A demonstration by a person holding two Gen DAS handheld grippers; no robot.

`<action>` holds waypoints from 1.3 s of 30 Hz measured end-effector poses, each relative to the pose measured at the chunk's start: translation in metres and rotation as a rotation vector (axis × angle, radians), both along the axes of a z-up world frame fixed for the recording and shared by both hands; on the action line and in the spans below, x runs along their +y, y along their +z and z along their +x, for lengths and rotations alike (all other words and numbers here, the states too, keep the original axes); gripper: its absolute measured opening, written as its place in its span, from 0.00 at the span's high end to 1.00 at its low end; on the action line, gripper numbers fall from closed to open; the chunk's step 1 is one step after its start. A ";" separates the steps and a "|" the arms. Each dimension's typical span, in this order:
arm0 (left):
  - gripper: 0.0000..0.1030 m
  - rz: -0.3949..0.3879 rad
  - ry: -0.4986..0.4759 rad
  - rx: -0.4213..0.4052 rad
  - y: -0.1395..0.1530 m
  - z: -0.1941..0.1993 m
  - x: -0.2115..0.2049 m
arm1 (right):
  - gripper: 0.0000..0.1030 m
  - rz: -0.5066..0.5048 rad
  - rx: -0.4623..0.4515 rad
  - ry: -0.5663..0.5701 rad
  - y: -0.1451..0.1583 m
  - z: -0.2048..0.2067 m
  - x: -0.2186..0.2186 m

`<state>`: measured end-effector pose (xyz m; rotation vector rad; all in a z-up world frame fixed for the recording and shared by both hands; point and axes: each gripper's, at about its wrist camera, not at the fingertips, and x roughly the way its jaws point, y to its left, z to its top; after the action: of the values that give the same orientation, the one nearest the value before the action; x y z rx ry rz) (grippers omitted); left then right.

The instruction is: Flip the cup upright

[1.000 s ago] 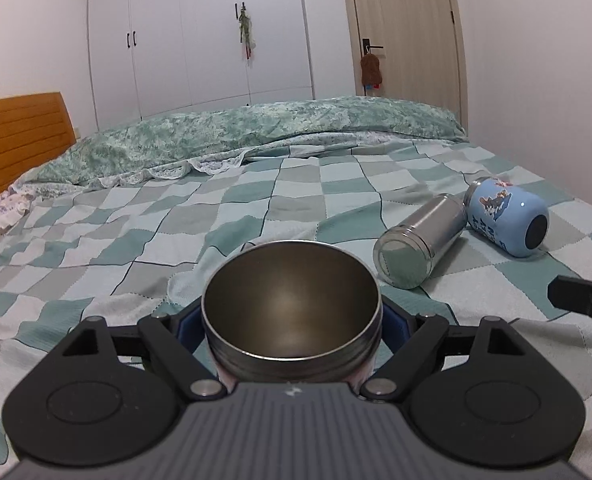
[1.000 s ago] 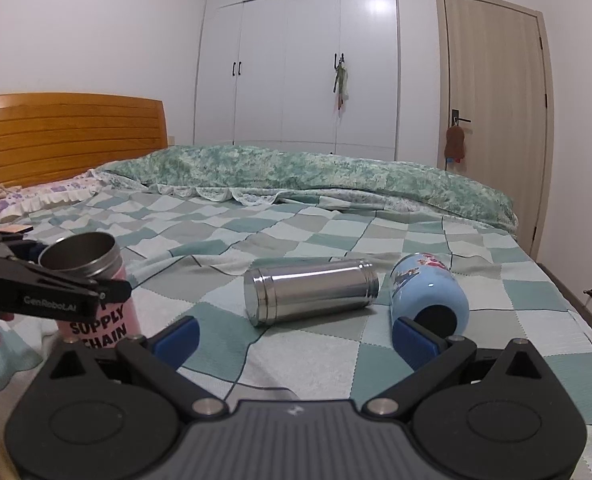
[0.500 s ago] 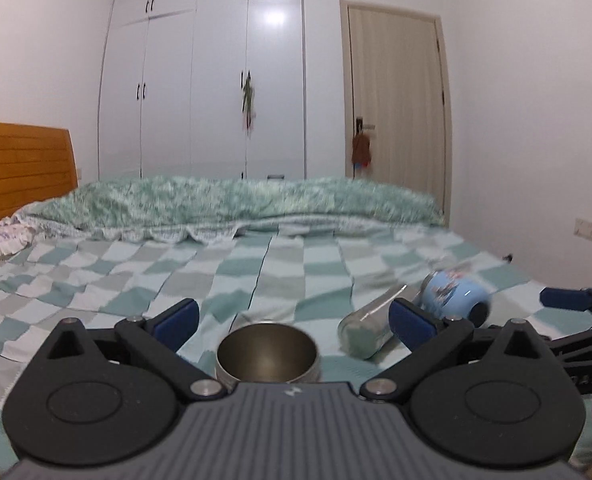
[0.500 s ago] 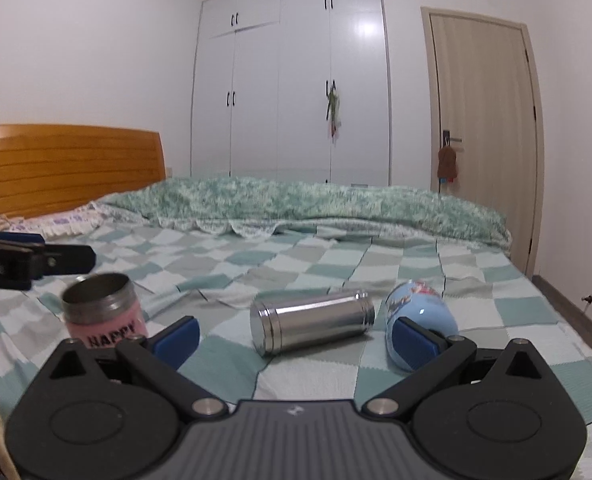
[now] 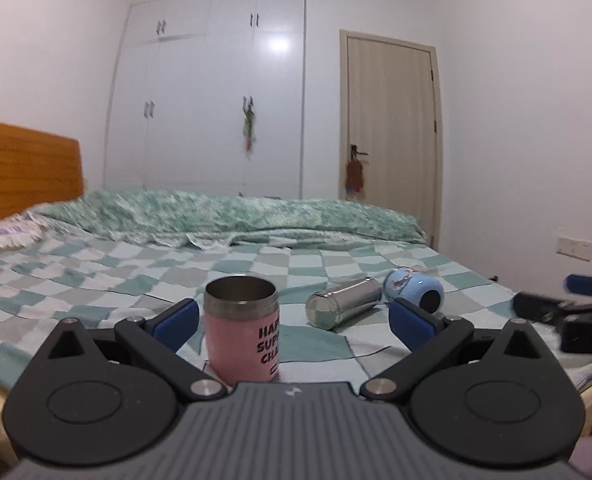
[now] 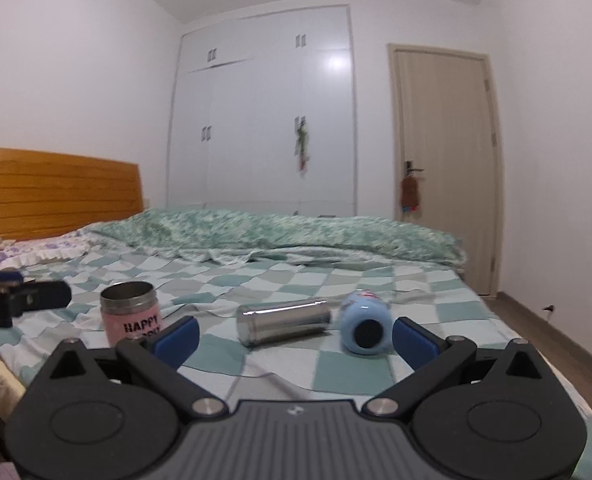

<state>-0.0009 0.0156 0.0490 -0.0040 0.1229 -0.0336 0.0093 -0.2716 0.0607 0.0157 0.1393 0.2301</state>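
A pink cup with a steel rim (image 5: pixel 241 332) stands upright on the checked bedspread, mouth up; it also shows in the right wrist view (image 6: pixel 131 314). My left gripper (image 5: pixel 294 320) is open and empty, drawn back with the cup just ahead between its spread fingers, not touching. A steel cup (image 6: pixel 284 321) and a light blue cup (image 6: pixel 365 328) lie on their sides to the right; both show in the left wrist view, steel (image 5: pixel 344 307) and blue (image 5: pixel 414 289). My right gripper (image 6: pixel 294 338) is open and empty, in front of these two.
The bed (image 6: pixel 376 372) has a rumpled green duvet (image 6: pixel 280 236) at the back and a wooden headboard (image 6: pixel 56 196) at the left. A white wardrobe (image 6: pixel 264 120) and a door (image 6: pixel 448 160) stand behind. The bed's near edge drops off below the grippers.
My left gripper has let go of the pink cup, opened, and pulled back and up from it. The cup now stands alone. My right gripper has drawn back slightly.
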 end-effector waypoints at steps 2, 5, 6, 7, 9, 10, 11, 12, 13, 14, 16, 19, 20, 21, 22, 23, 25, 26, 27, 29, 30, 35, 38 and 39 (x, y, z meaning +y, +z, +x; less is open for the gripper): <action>0.00 0.016 0.009 -0.036 -0.011 -0.007 -0.007 | 0.00 -0.005 -0.021 -0.027 -0.008 -0.011 -0.006; 0.00 0.027 0.026 -0.070 -0.023 -0.013 -0.016 | 0.00 -0.017 -0.059 -0.051 -0.018 -0.023 -0.012; 0.00 0.026 0.025 -0.082 -0.027 -0.015 -0.018 | 0.00 -0.024 -0.073 -0.059 -0.022 -0.026 -0.013; 0.00 0.030 0.027 -0.091 -0.030 -0.016 -0.020 | 0.00 -0.031 -0.079 -0.064 -0.025 -0.028 -0.013; 0.00 0.054 0.033 -0.109 -0.036 -0.017 -0.025 | 0.00 -0.044 -0.090 -0.072 -0.031 -0.032 -0.013; 0.00 0.067 0.035 -0.115 -0.040 -0.019 -0.027 | 0.00 -0.047 -0.097 -0.076 -0.035 -0.033 -0.013; 0.00 0.081 0.034 -0.118 -0.044 -0.018 -0.030 | 0.00 -0.050 -0.102 -0.078 -0.037 -0.033 -0.013; 0.00 0.088 0.029 -0.115 -0.046 -0.017 -0.032 | 0.00 -0.054 -0.106 -0.082 -0.039 -0.034 -0.013; 0.00 0.094 0.025 -0.105 -0.050 -0.015 -0.033 | 0.00 -0.062 -0.108 -0.091 -0.043 -0.033 -0.012; 0.00 0.103 0.028 -0.090 -0.053 -0.012 -0.036 | 0.00 -0.069 -0.112 -0.104 -0.046 -0.033 -0.011; 0.00 0.109 0.046 -0.074 -0.057 -0.008 -0.038 | 0.00 -0.071 -0.118 -0.120 -0.049 -0.032 -0.010; 0.00 0.106 0.056 -0.089 -0.059 -0.008 -0.039 | 0.00 -0.066 -0.122 -0.123 -0.051 -0.030 -0.011; 0.00 0.107 0.057 -0.097 -0.060 -0.009 -0.040 | 0.00 -0.068 -0.122 -0.125 -0.052 -0.030 -0.010; 0.00 0.109 0.057 -0.107 -0.060 -0.012 -0.040 | 0.00 -0.071 -0.123 -0.127 -0.052 -0.029 -0.009; 0.00 0.110 0.058 -0.115 -0.061 -0.013 -0.041 | 0.00 -0.074 -0.123 -0.127 -0.053 -0.029 -0.009; 0.00 0.111 0.056 -0.120 -0.061 -0.015 -0.041 | 0.00 -0.075 -0.123 -0.126 -0.053 -0.029 -0.009; 0.00 0.114 0.058 -0.124 -0.062 -0.017 -0.041 | 0.00 -0.074 -0.124 -0.125 -0.053 -0.030 -0.009; 0.00 0.114 0.058 -0.124 -0.061 -0.017 -0.041 | 0.00 -0.072 -0.125 -0.124 -0.053 -0.030 -0.009; 0.00 0.114 0.057 -0.123 -0.062 -0.017 -0.041 | 0.00 -0.070 -0.127 -0.124 -0.053 -0.030 -0.009; 0.00 0.114 0.059 -0.120 -0.061 -0.017 -0.041 | 0.00 -0.068 -0.126 -0.123 -0.053 -0.029 -0.009; 0.00 0.114 0.059 -0.120 -0.061 -0.017 -0.041 | 0.00 -0.069 -0.126 -0.124 -0.053 -0.029 -0.009; 0.00 0.112 0.057 -0.122 -0.061 -0.016 -0.041 | 0.00 -0.066 -0.124 -0.125 -0.053 -0.029 -0.010; 0.00 0.113 0.056 -0.123 -0.061 -0.016 -0.042 | 0.00 -0.066 -0.124 -0.125 -0.053 -0.029 -0.010; 0.00 0.113 0.056 -0.123 -0.061 -0.016 -0.042 | 0.00 -0.066 -0.124 -0.125 -0.053 -0.029 -0.010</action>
<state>-0.0166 -0.0260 -0.0121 0.1074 0.0018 0.0294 -0.0201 -0.2815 0.0072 -0.0554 0.0219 0.1015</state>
